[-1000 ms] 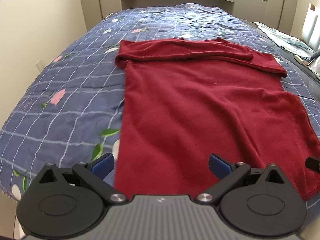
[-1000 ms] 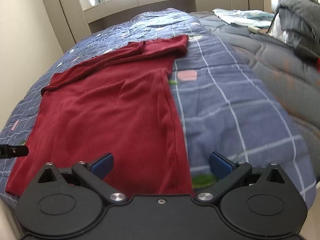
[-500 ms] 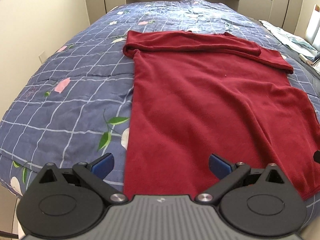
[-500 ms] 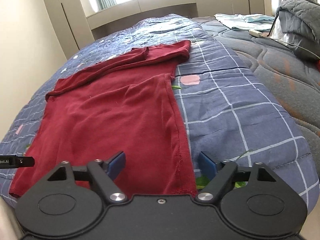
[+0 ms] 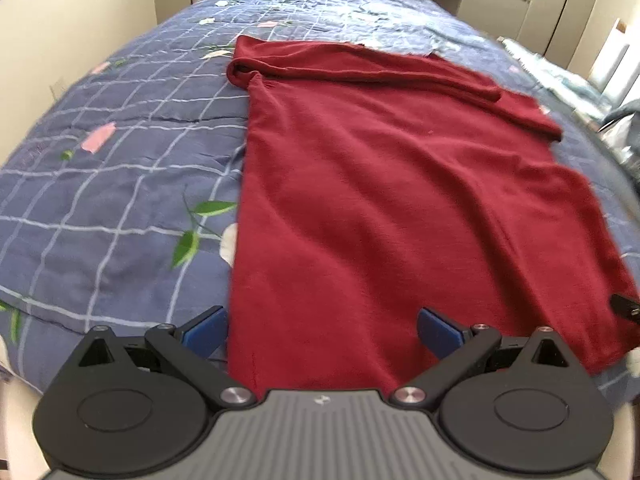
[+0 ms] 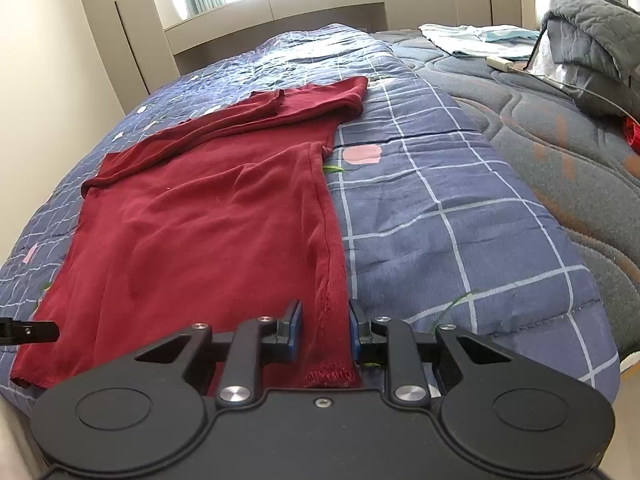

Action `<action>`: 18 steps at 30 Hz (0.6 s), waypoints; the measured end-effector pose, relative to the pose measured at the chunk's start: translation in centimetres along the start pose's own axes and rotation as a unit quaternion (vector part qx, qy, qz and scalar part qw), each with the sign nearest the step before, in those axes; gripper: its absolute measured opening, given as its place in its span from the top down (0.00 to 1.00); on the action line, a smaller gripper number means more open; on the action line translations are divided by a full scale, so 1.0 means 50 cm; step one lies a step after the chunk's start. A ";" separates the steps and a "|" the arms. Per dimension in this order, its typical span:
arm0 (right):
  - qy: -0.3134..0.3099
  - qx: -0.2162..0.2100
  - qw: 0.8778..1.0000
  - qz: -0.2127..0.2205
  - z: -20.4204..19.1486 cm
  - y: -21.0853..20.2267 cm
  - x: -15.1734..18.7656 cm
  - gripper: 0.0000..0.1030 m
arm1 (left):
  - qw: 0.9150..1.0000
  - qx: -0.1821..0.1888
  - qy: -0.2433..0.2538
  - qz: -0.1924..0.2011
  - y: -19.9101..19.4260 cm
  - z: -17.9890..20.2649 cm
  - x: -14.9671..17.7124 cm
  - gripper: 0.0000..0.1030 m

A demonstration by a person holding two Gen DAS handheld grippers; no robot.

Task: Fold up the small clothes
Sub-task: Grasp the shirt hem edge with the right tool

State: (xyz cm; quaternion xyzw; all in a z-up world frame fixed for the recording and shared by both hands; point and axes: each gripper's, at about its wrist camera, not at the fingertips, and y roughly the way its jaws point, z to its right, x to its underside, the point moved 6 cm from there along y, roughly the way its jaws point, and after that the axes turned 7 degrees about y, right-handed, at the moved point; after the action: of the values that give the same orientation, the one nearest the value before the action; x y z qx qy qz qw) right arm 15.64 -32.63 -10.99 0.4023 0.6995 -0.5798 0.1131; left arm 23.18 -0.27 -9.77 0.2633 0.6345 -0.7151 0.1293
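A dark red long-sleeved top [image 5: 380, 184] lies flat on the bed, sleeves folded across its far end, hem toward me. It also shows in the right wrist view [image 6: 208, 216]. My left gripper [image 5: 322, 332] is wide open over the hem's left corner, with cloth between its blue pads [image 5: 204, 334]. My right gripper [image 6: 325, 330] has narrowed around the hem's right corner; its pads [image 6: 294, 326] stand on either side of the cloth edge, with a small gap left.
A blue checked quilt [image 5: 120, 184] covers the bed, shown in the right wrist view too [image 6: 440, 208]. To the right lie a grey quilted mattress [image 6: 560, 152], a grey folded blanket [image 6: 592, 40] and light clothes [image 6: 476, 36]. A wall [image 5: 60, 20] stands at left.
The right gripper has closed in from wide open to narrow around the hem's right corner. Both grippers have moved forward and lower toward the hem. The top has not moved.
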 end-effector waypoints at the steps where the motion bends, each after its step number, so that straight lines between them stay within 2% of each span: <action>1: 0.003 0.000 1.000 0.000 0.002 -0.001 0.001 0.71 | 1.000 0.007 -0.004 0.003 -0.003 -0.005 0.003 0.01; 4: 0.007 -0.004 1.000 0.000 0.007 -0.004 0.003 0.68 | 1.000 0.000 -0.021 0.007 -0.007 -0.031 0.012 0.01; 8: 0.011 -0.020 1.000 -0.005 0.007 -0.006 0.007 0.59 | 0.998 -0.002 -0.056 0.004 -0.005 -0.078 0.016 0.11; 10: 0.007 -0.022 1.000 -0.008 0.003 -0.005 0.011 0.60 | 0.997 0.005 -0.072 -0.001 -0.002 -0.094 0.019 0.17; 11: 0.000 -0.017 1.000 -0.008 0.000 -0.004 0.013 0.70 | 0.997 0.005 -0.075 -0.001 -0.002 -0.098 0.019 0.22; 12: -0.006 -0.011 1.000 -0.008 -0.001 -0.004 0.014 0.85 | 0.997 0.001 -0.074 0.000 -0.003 -0.100 0.017 0.35; 13: -0.008 -0.007 1.000 -0.008 -0.001 -0.005 0.013 0.87 | 0.998 -0.002 -0.068 0.000 -0.004 -0.098 0.015 0.44; 14: -0.006 -0.007 1.000 -0.007 -0.001 -0.008 0.010 0.88 | 0.998 -0.002 -0.058 0.000 -0.006 -0.094 0.013 0.68; 15: -0.001 -0.010 1.000 -0.006 0.001 -0.013 0.007 0.92 | 0.999 0.014 -0.052 -0.001 -0.007 -0.087 0.009 0.96; 16: 0.001 -0.012 1.000 -0.004 0.003 -0.019 0.005 0.92 | 0.998 0.028 -0.056 -0.002 -0.011 -0.083 0.006 0.99; 18: 0.002 -0.017 1.000 -0.001 0.006 -0.036 -0.001 0.93 | 0.999 0.008 -0.032 0.001 -0.026 -0.077 -0.004 1.00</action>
State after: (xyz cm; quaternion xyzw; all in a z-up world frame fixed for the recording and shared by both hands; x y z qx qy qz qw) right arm 14.36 -32.93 -9.75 0.4002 0.7099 -0.5675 0.1180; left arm 23.47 3.67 -8.80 0.2422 0.6243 -0.7278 0.1481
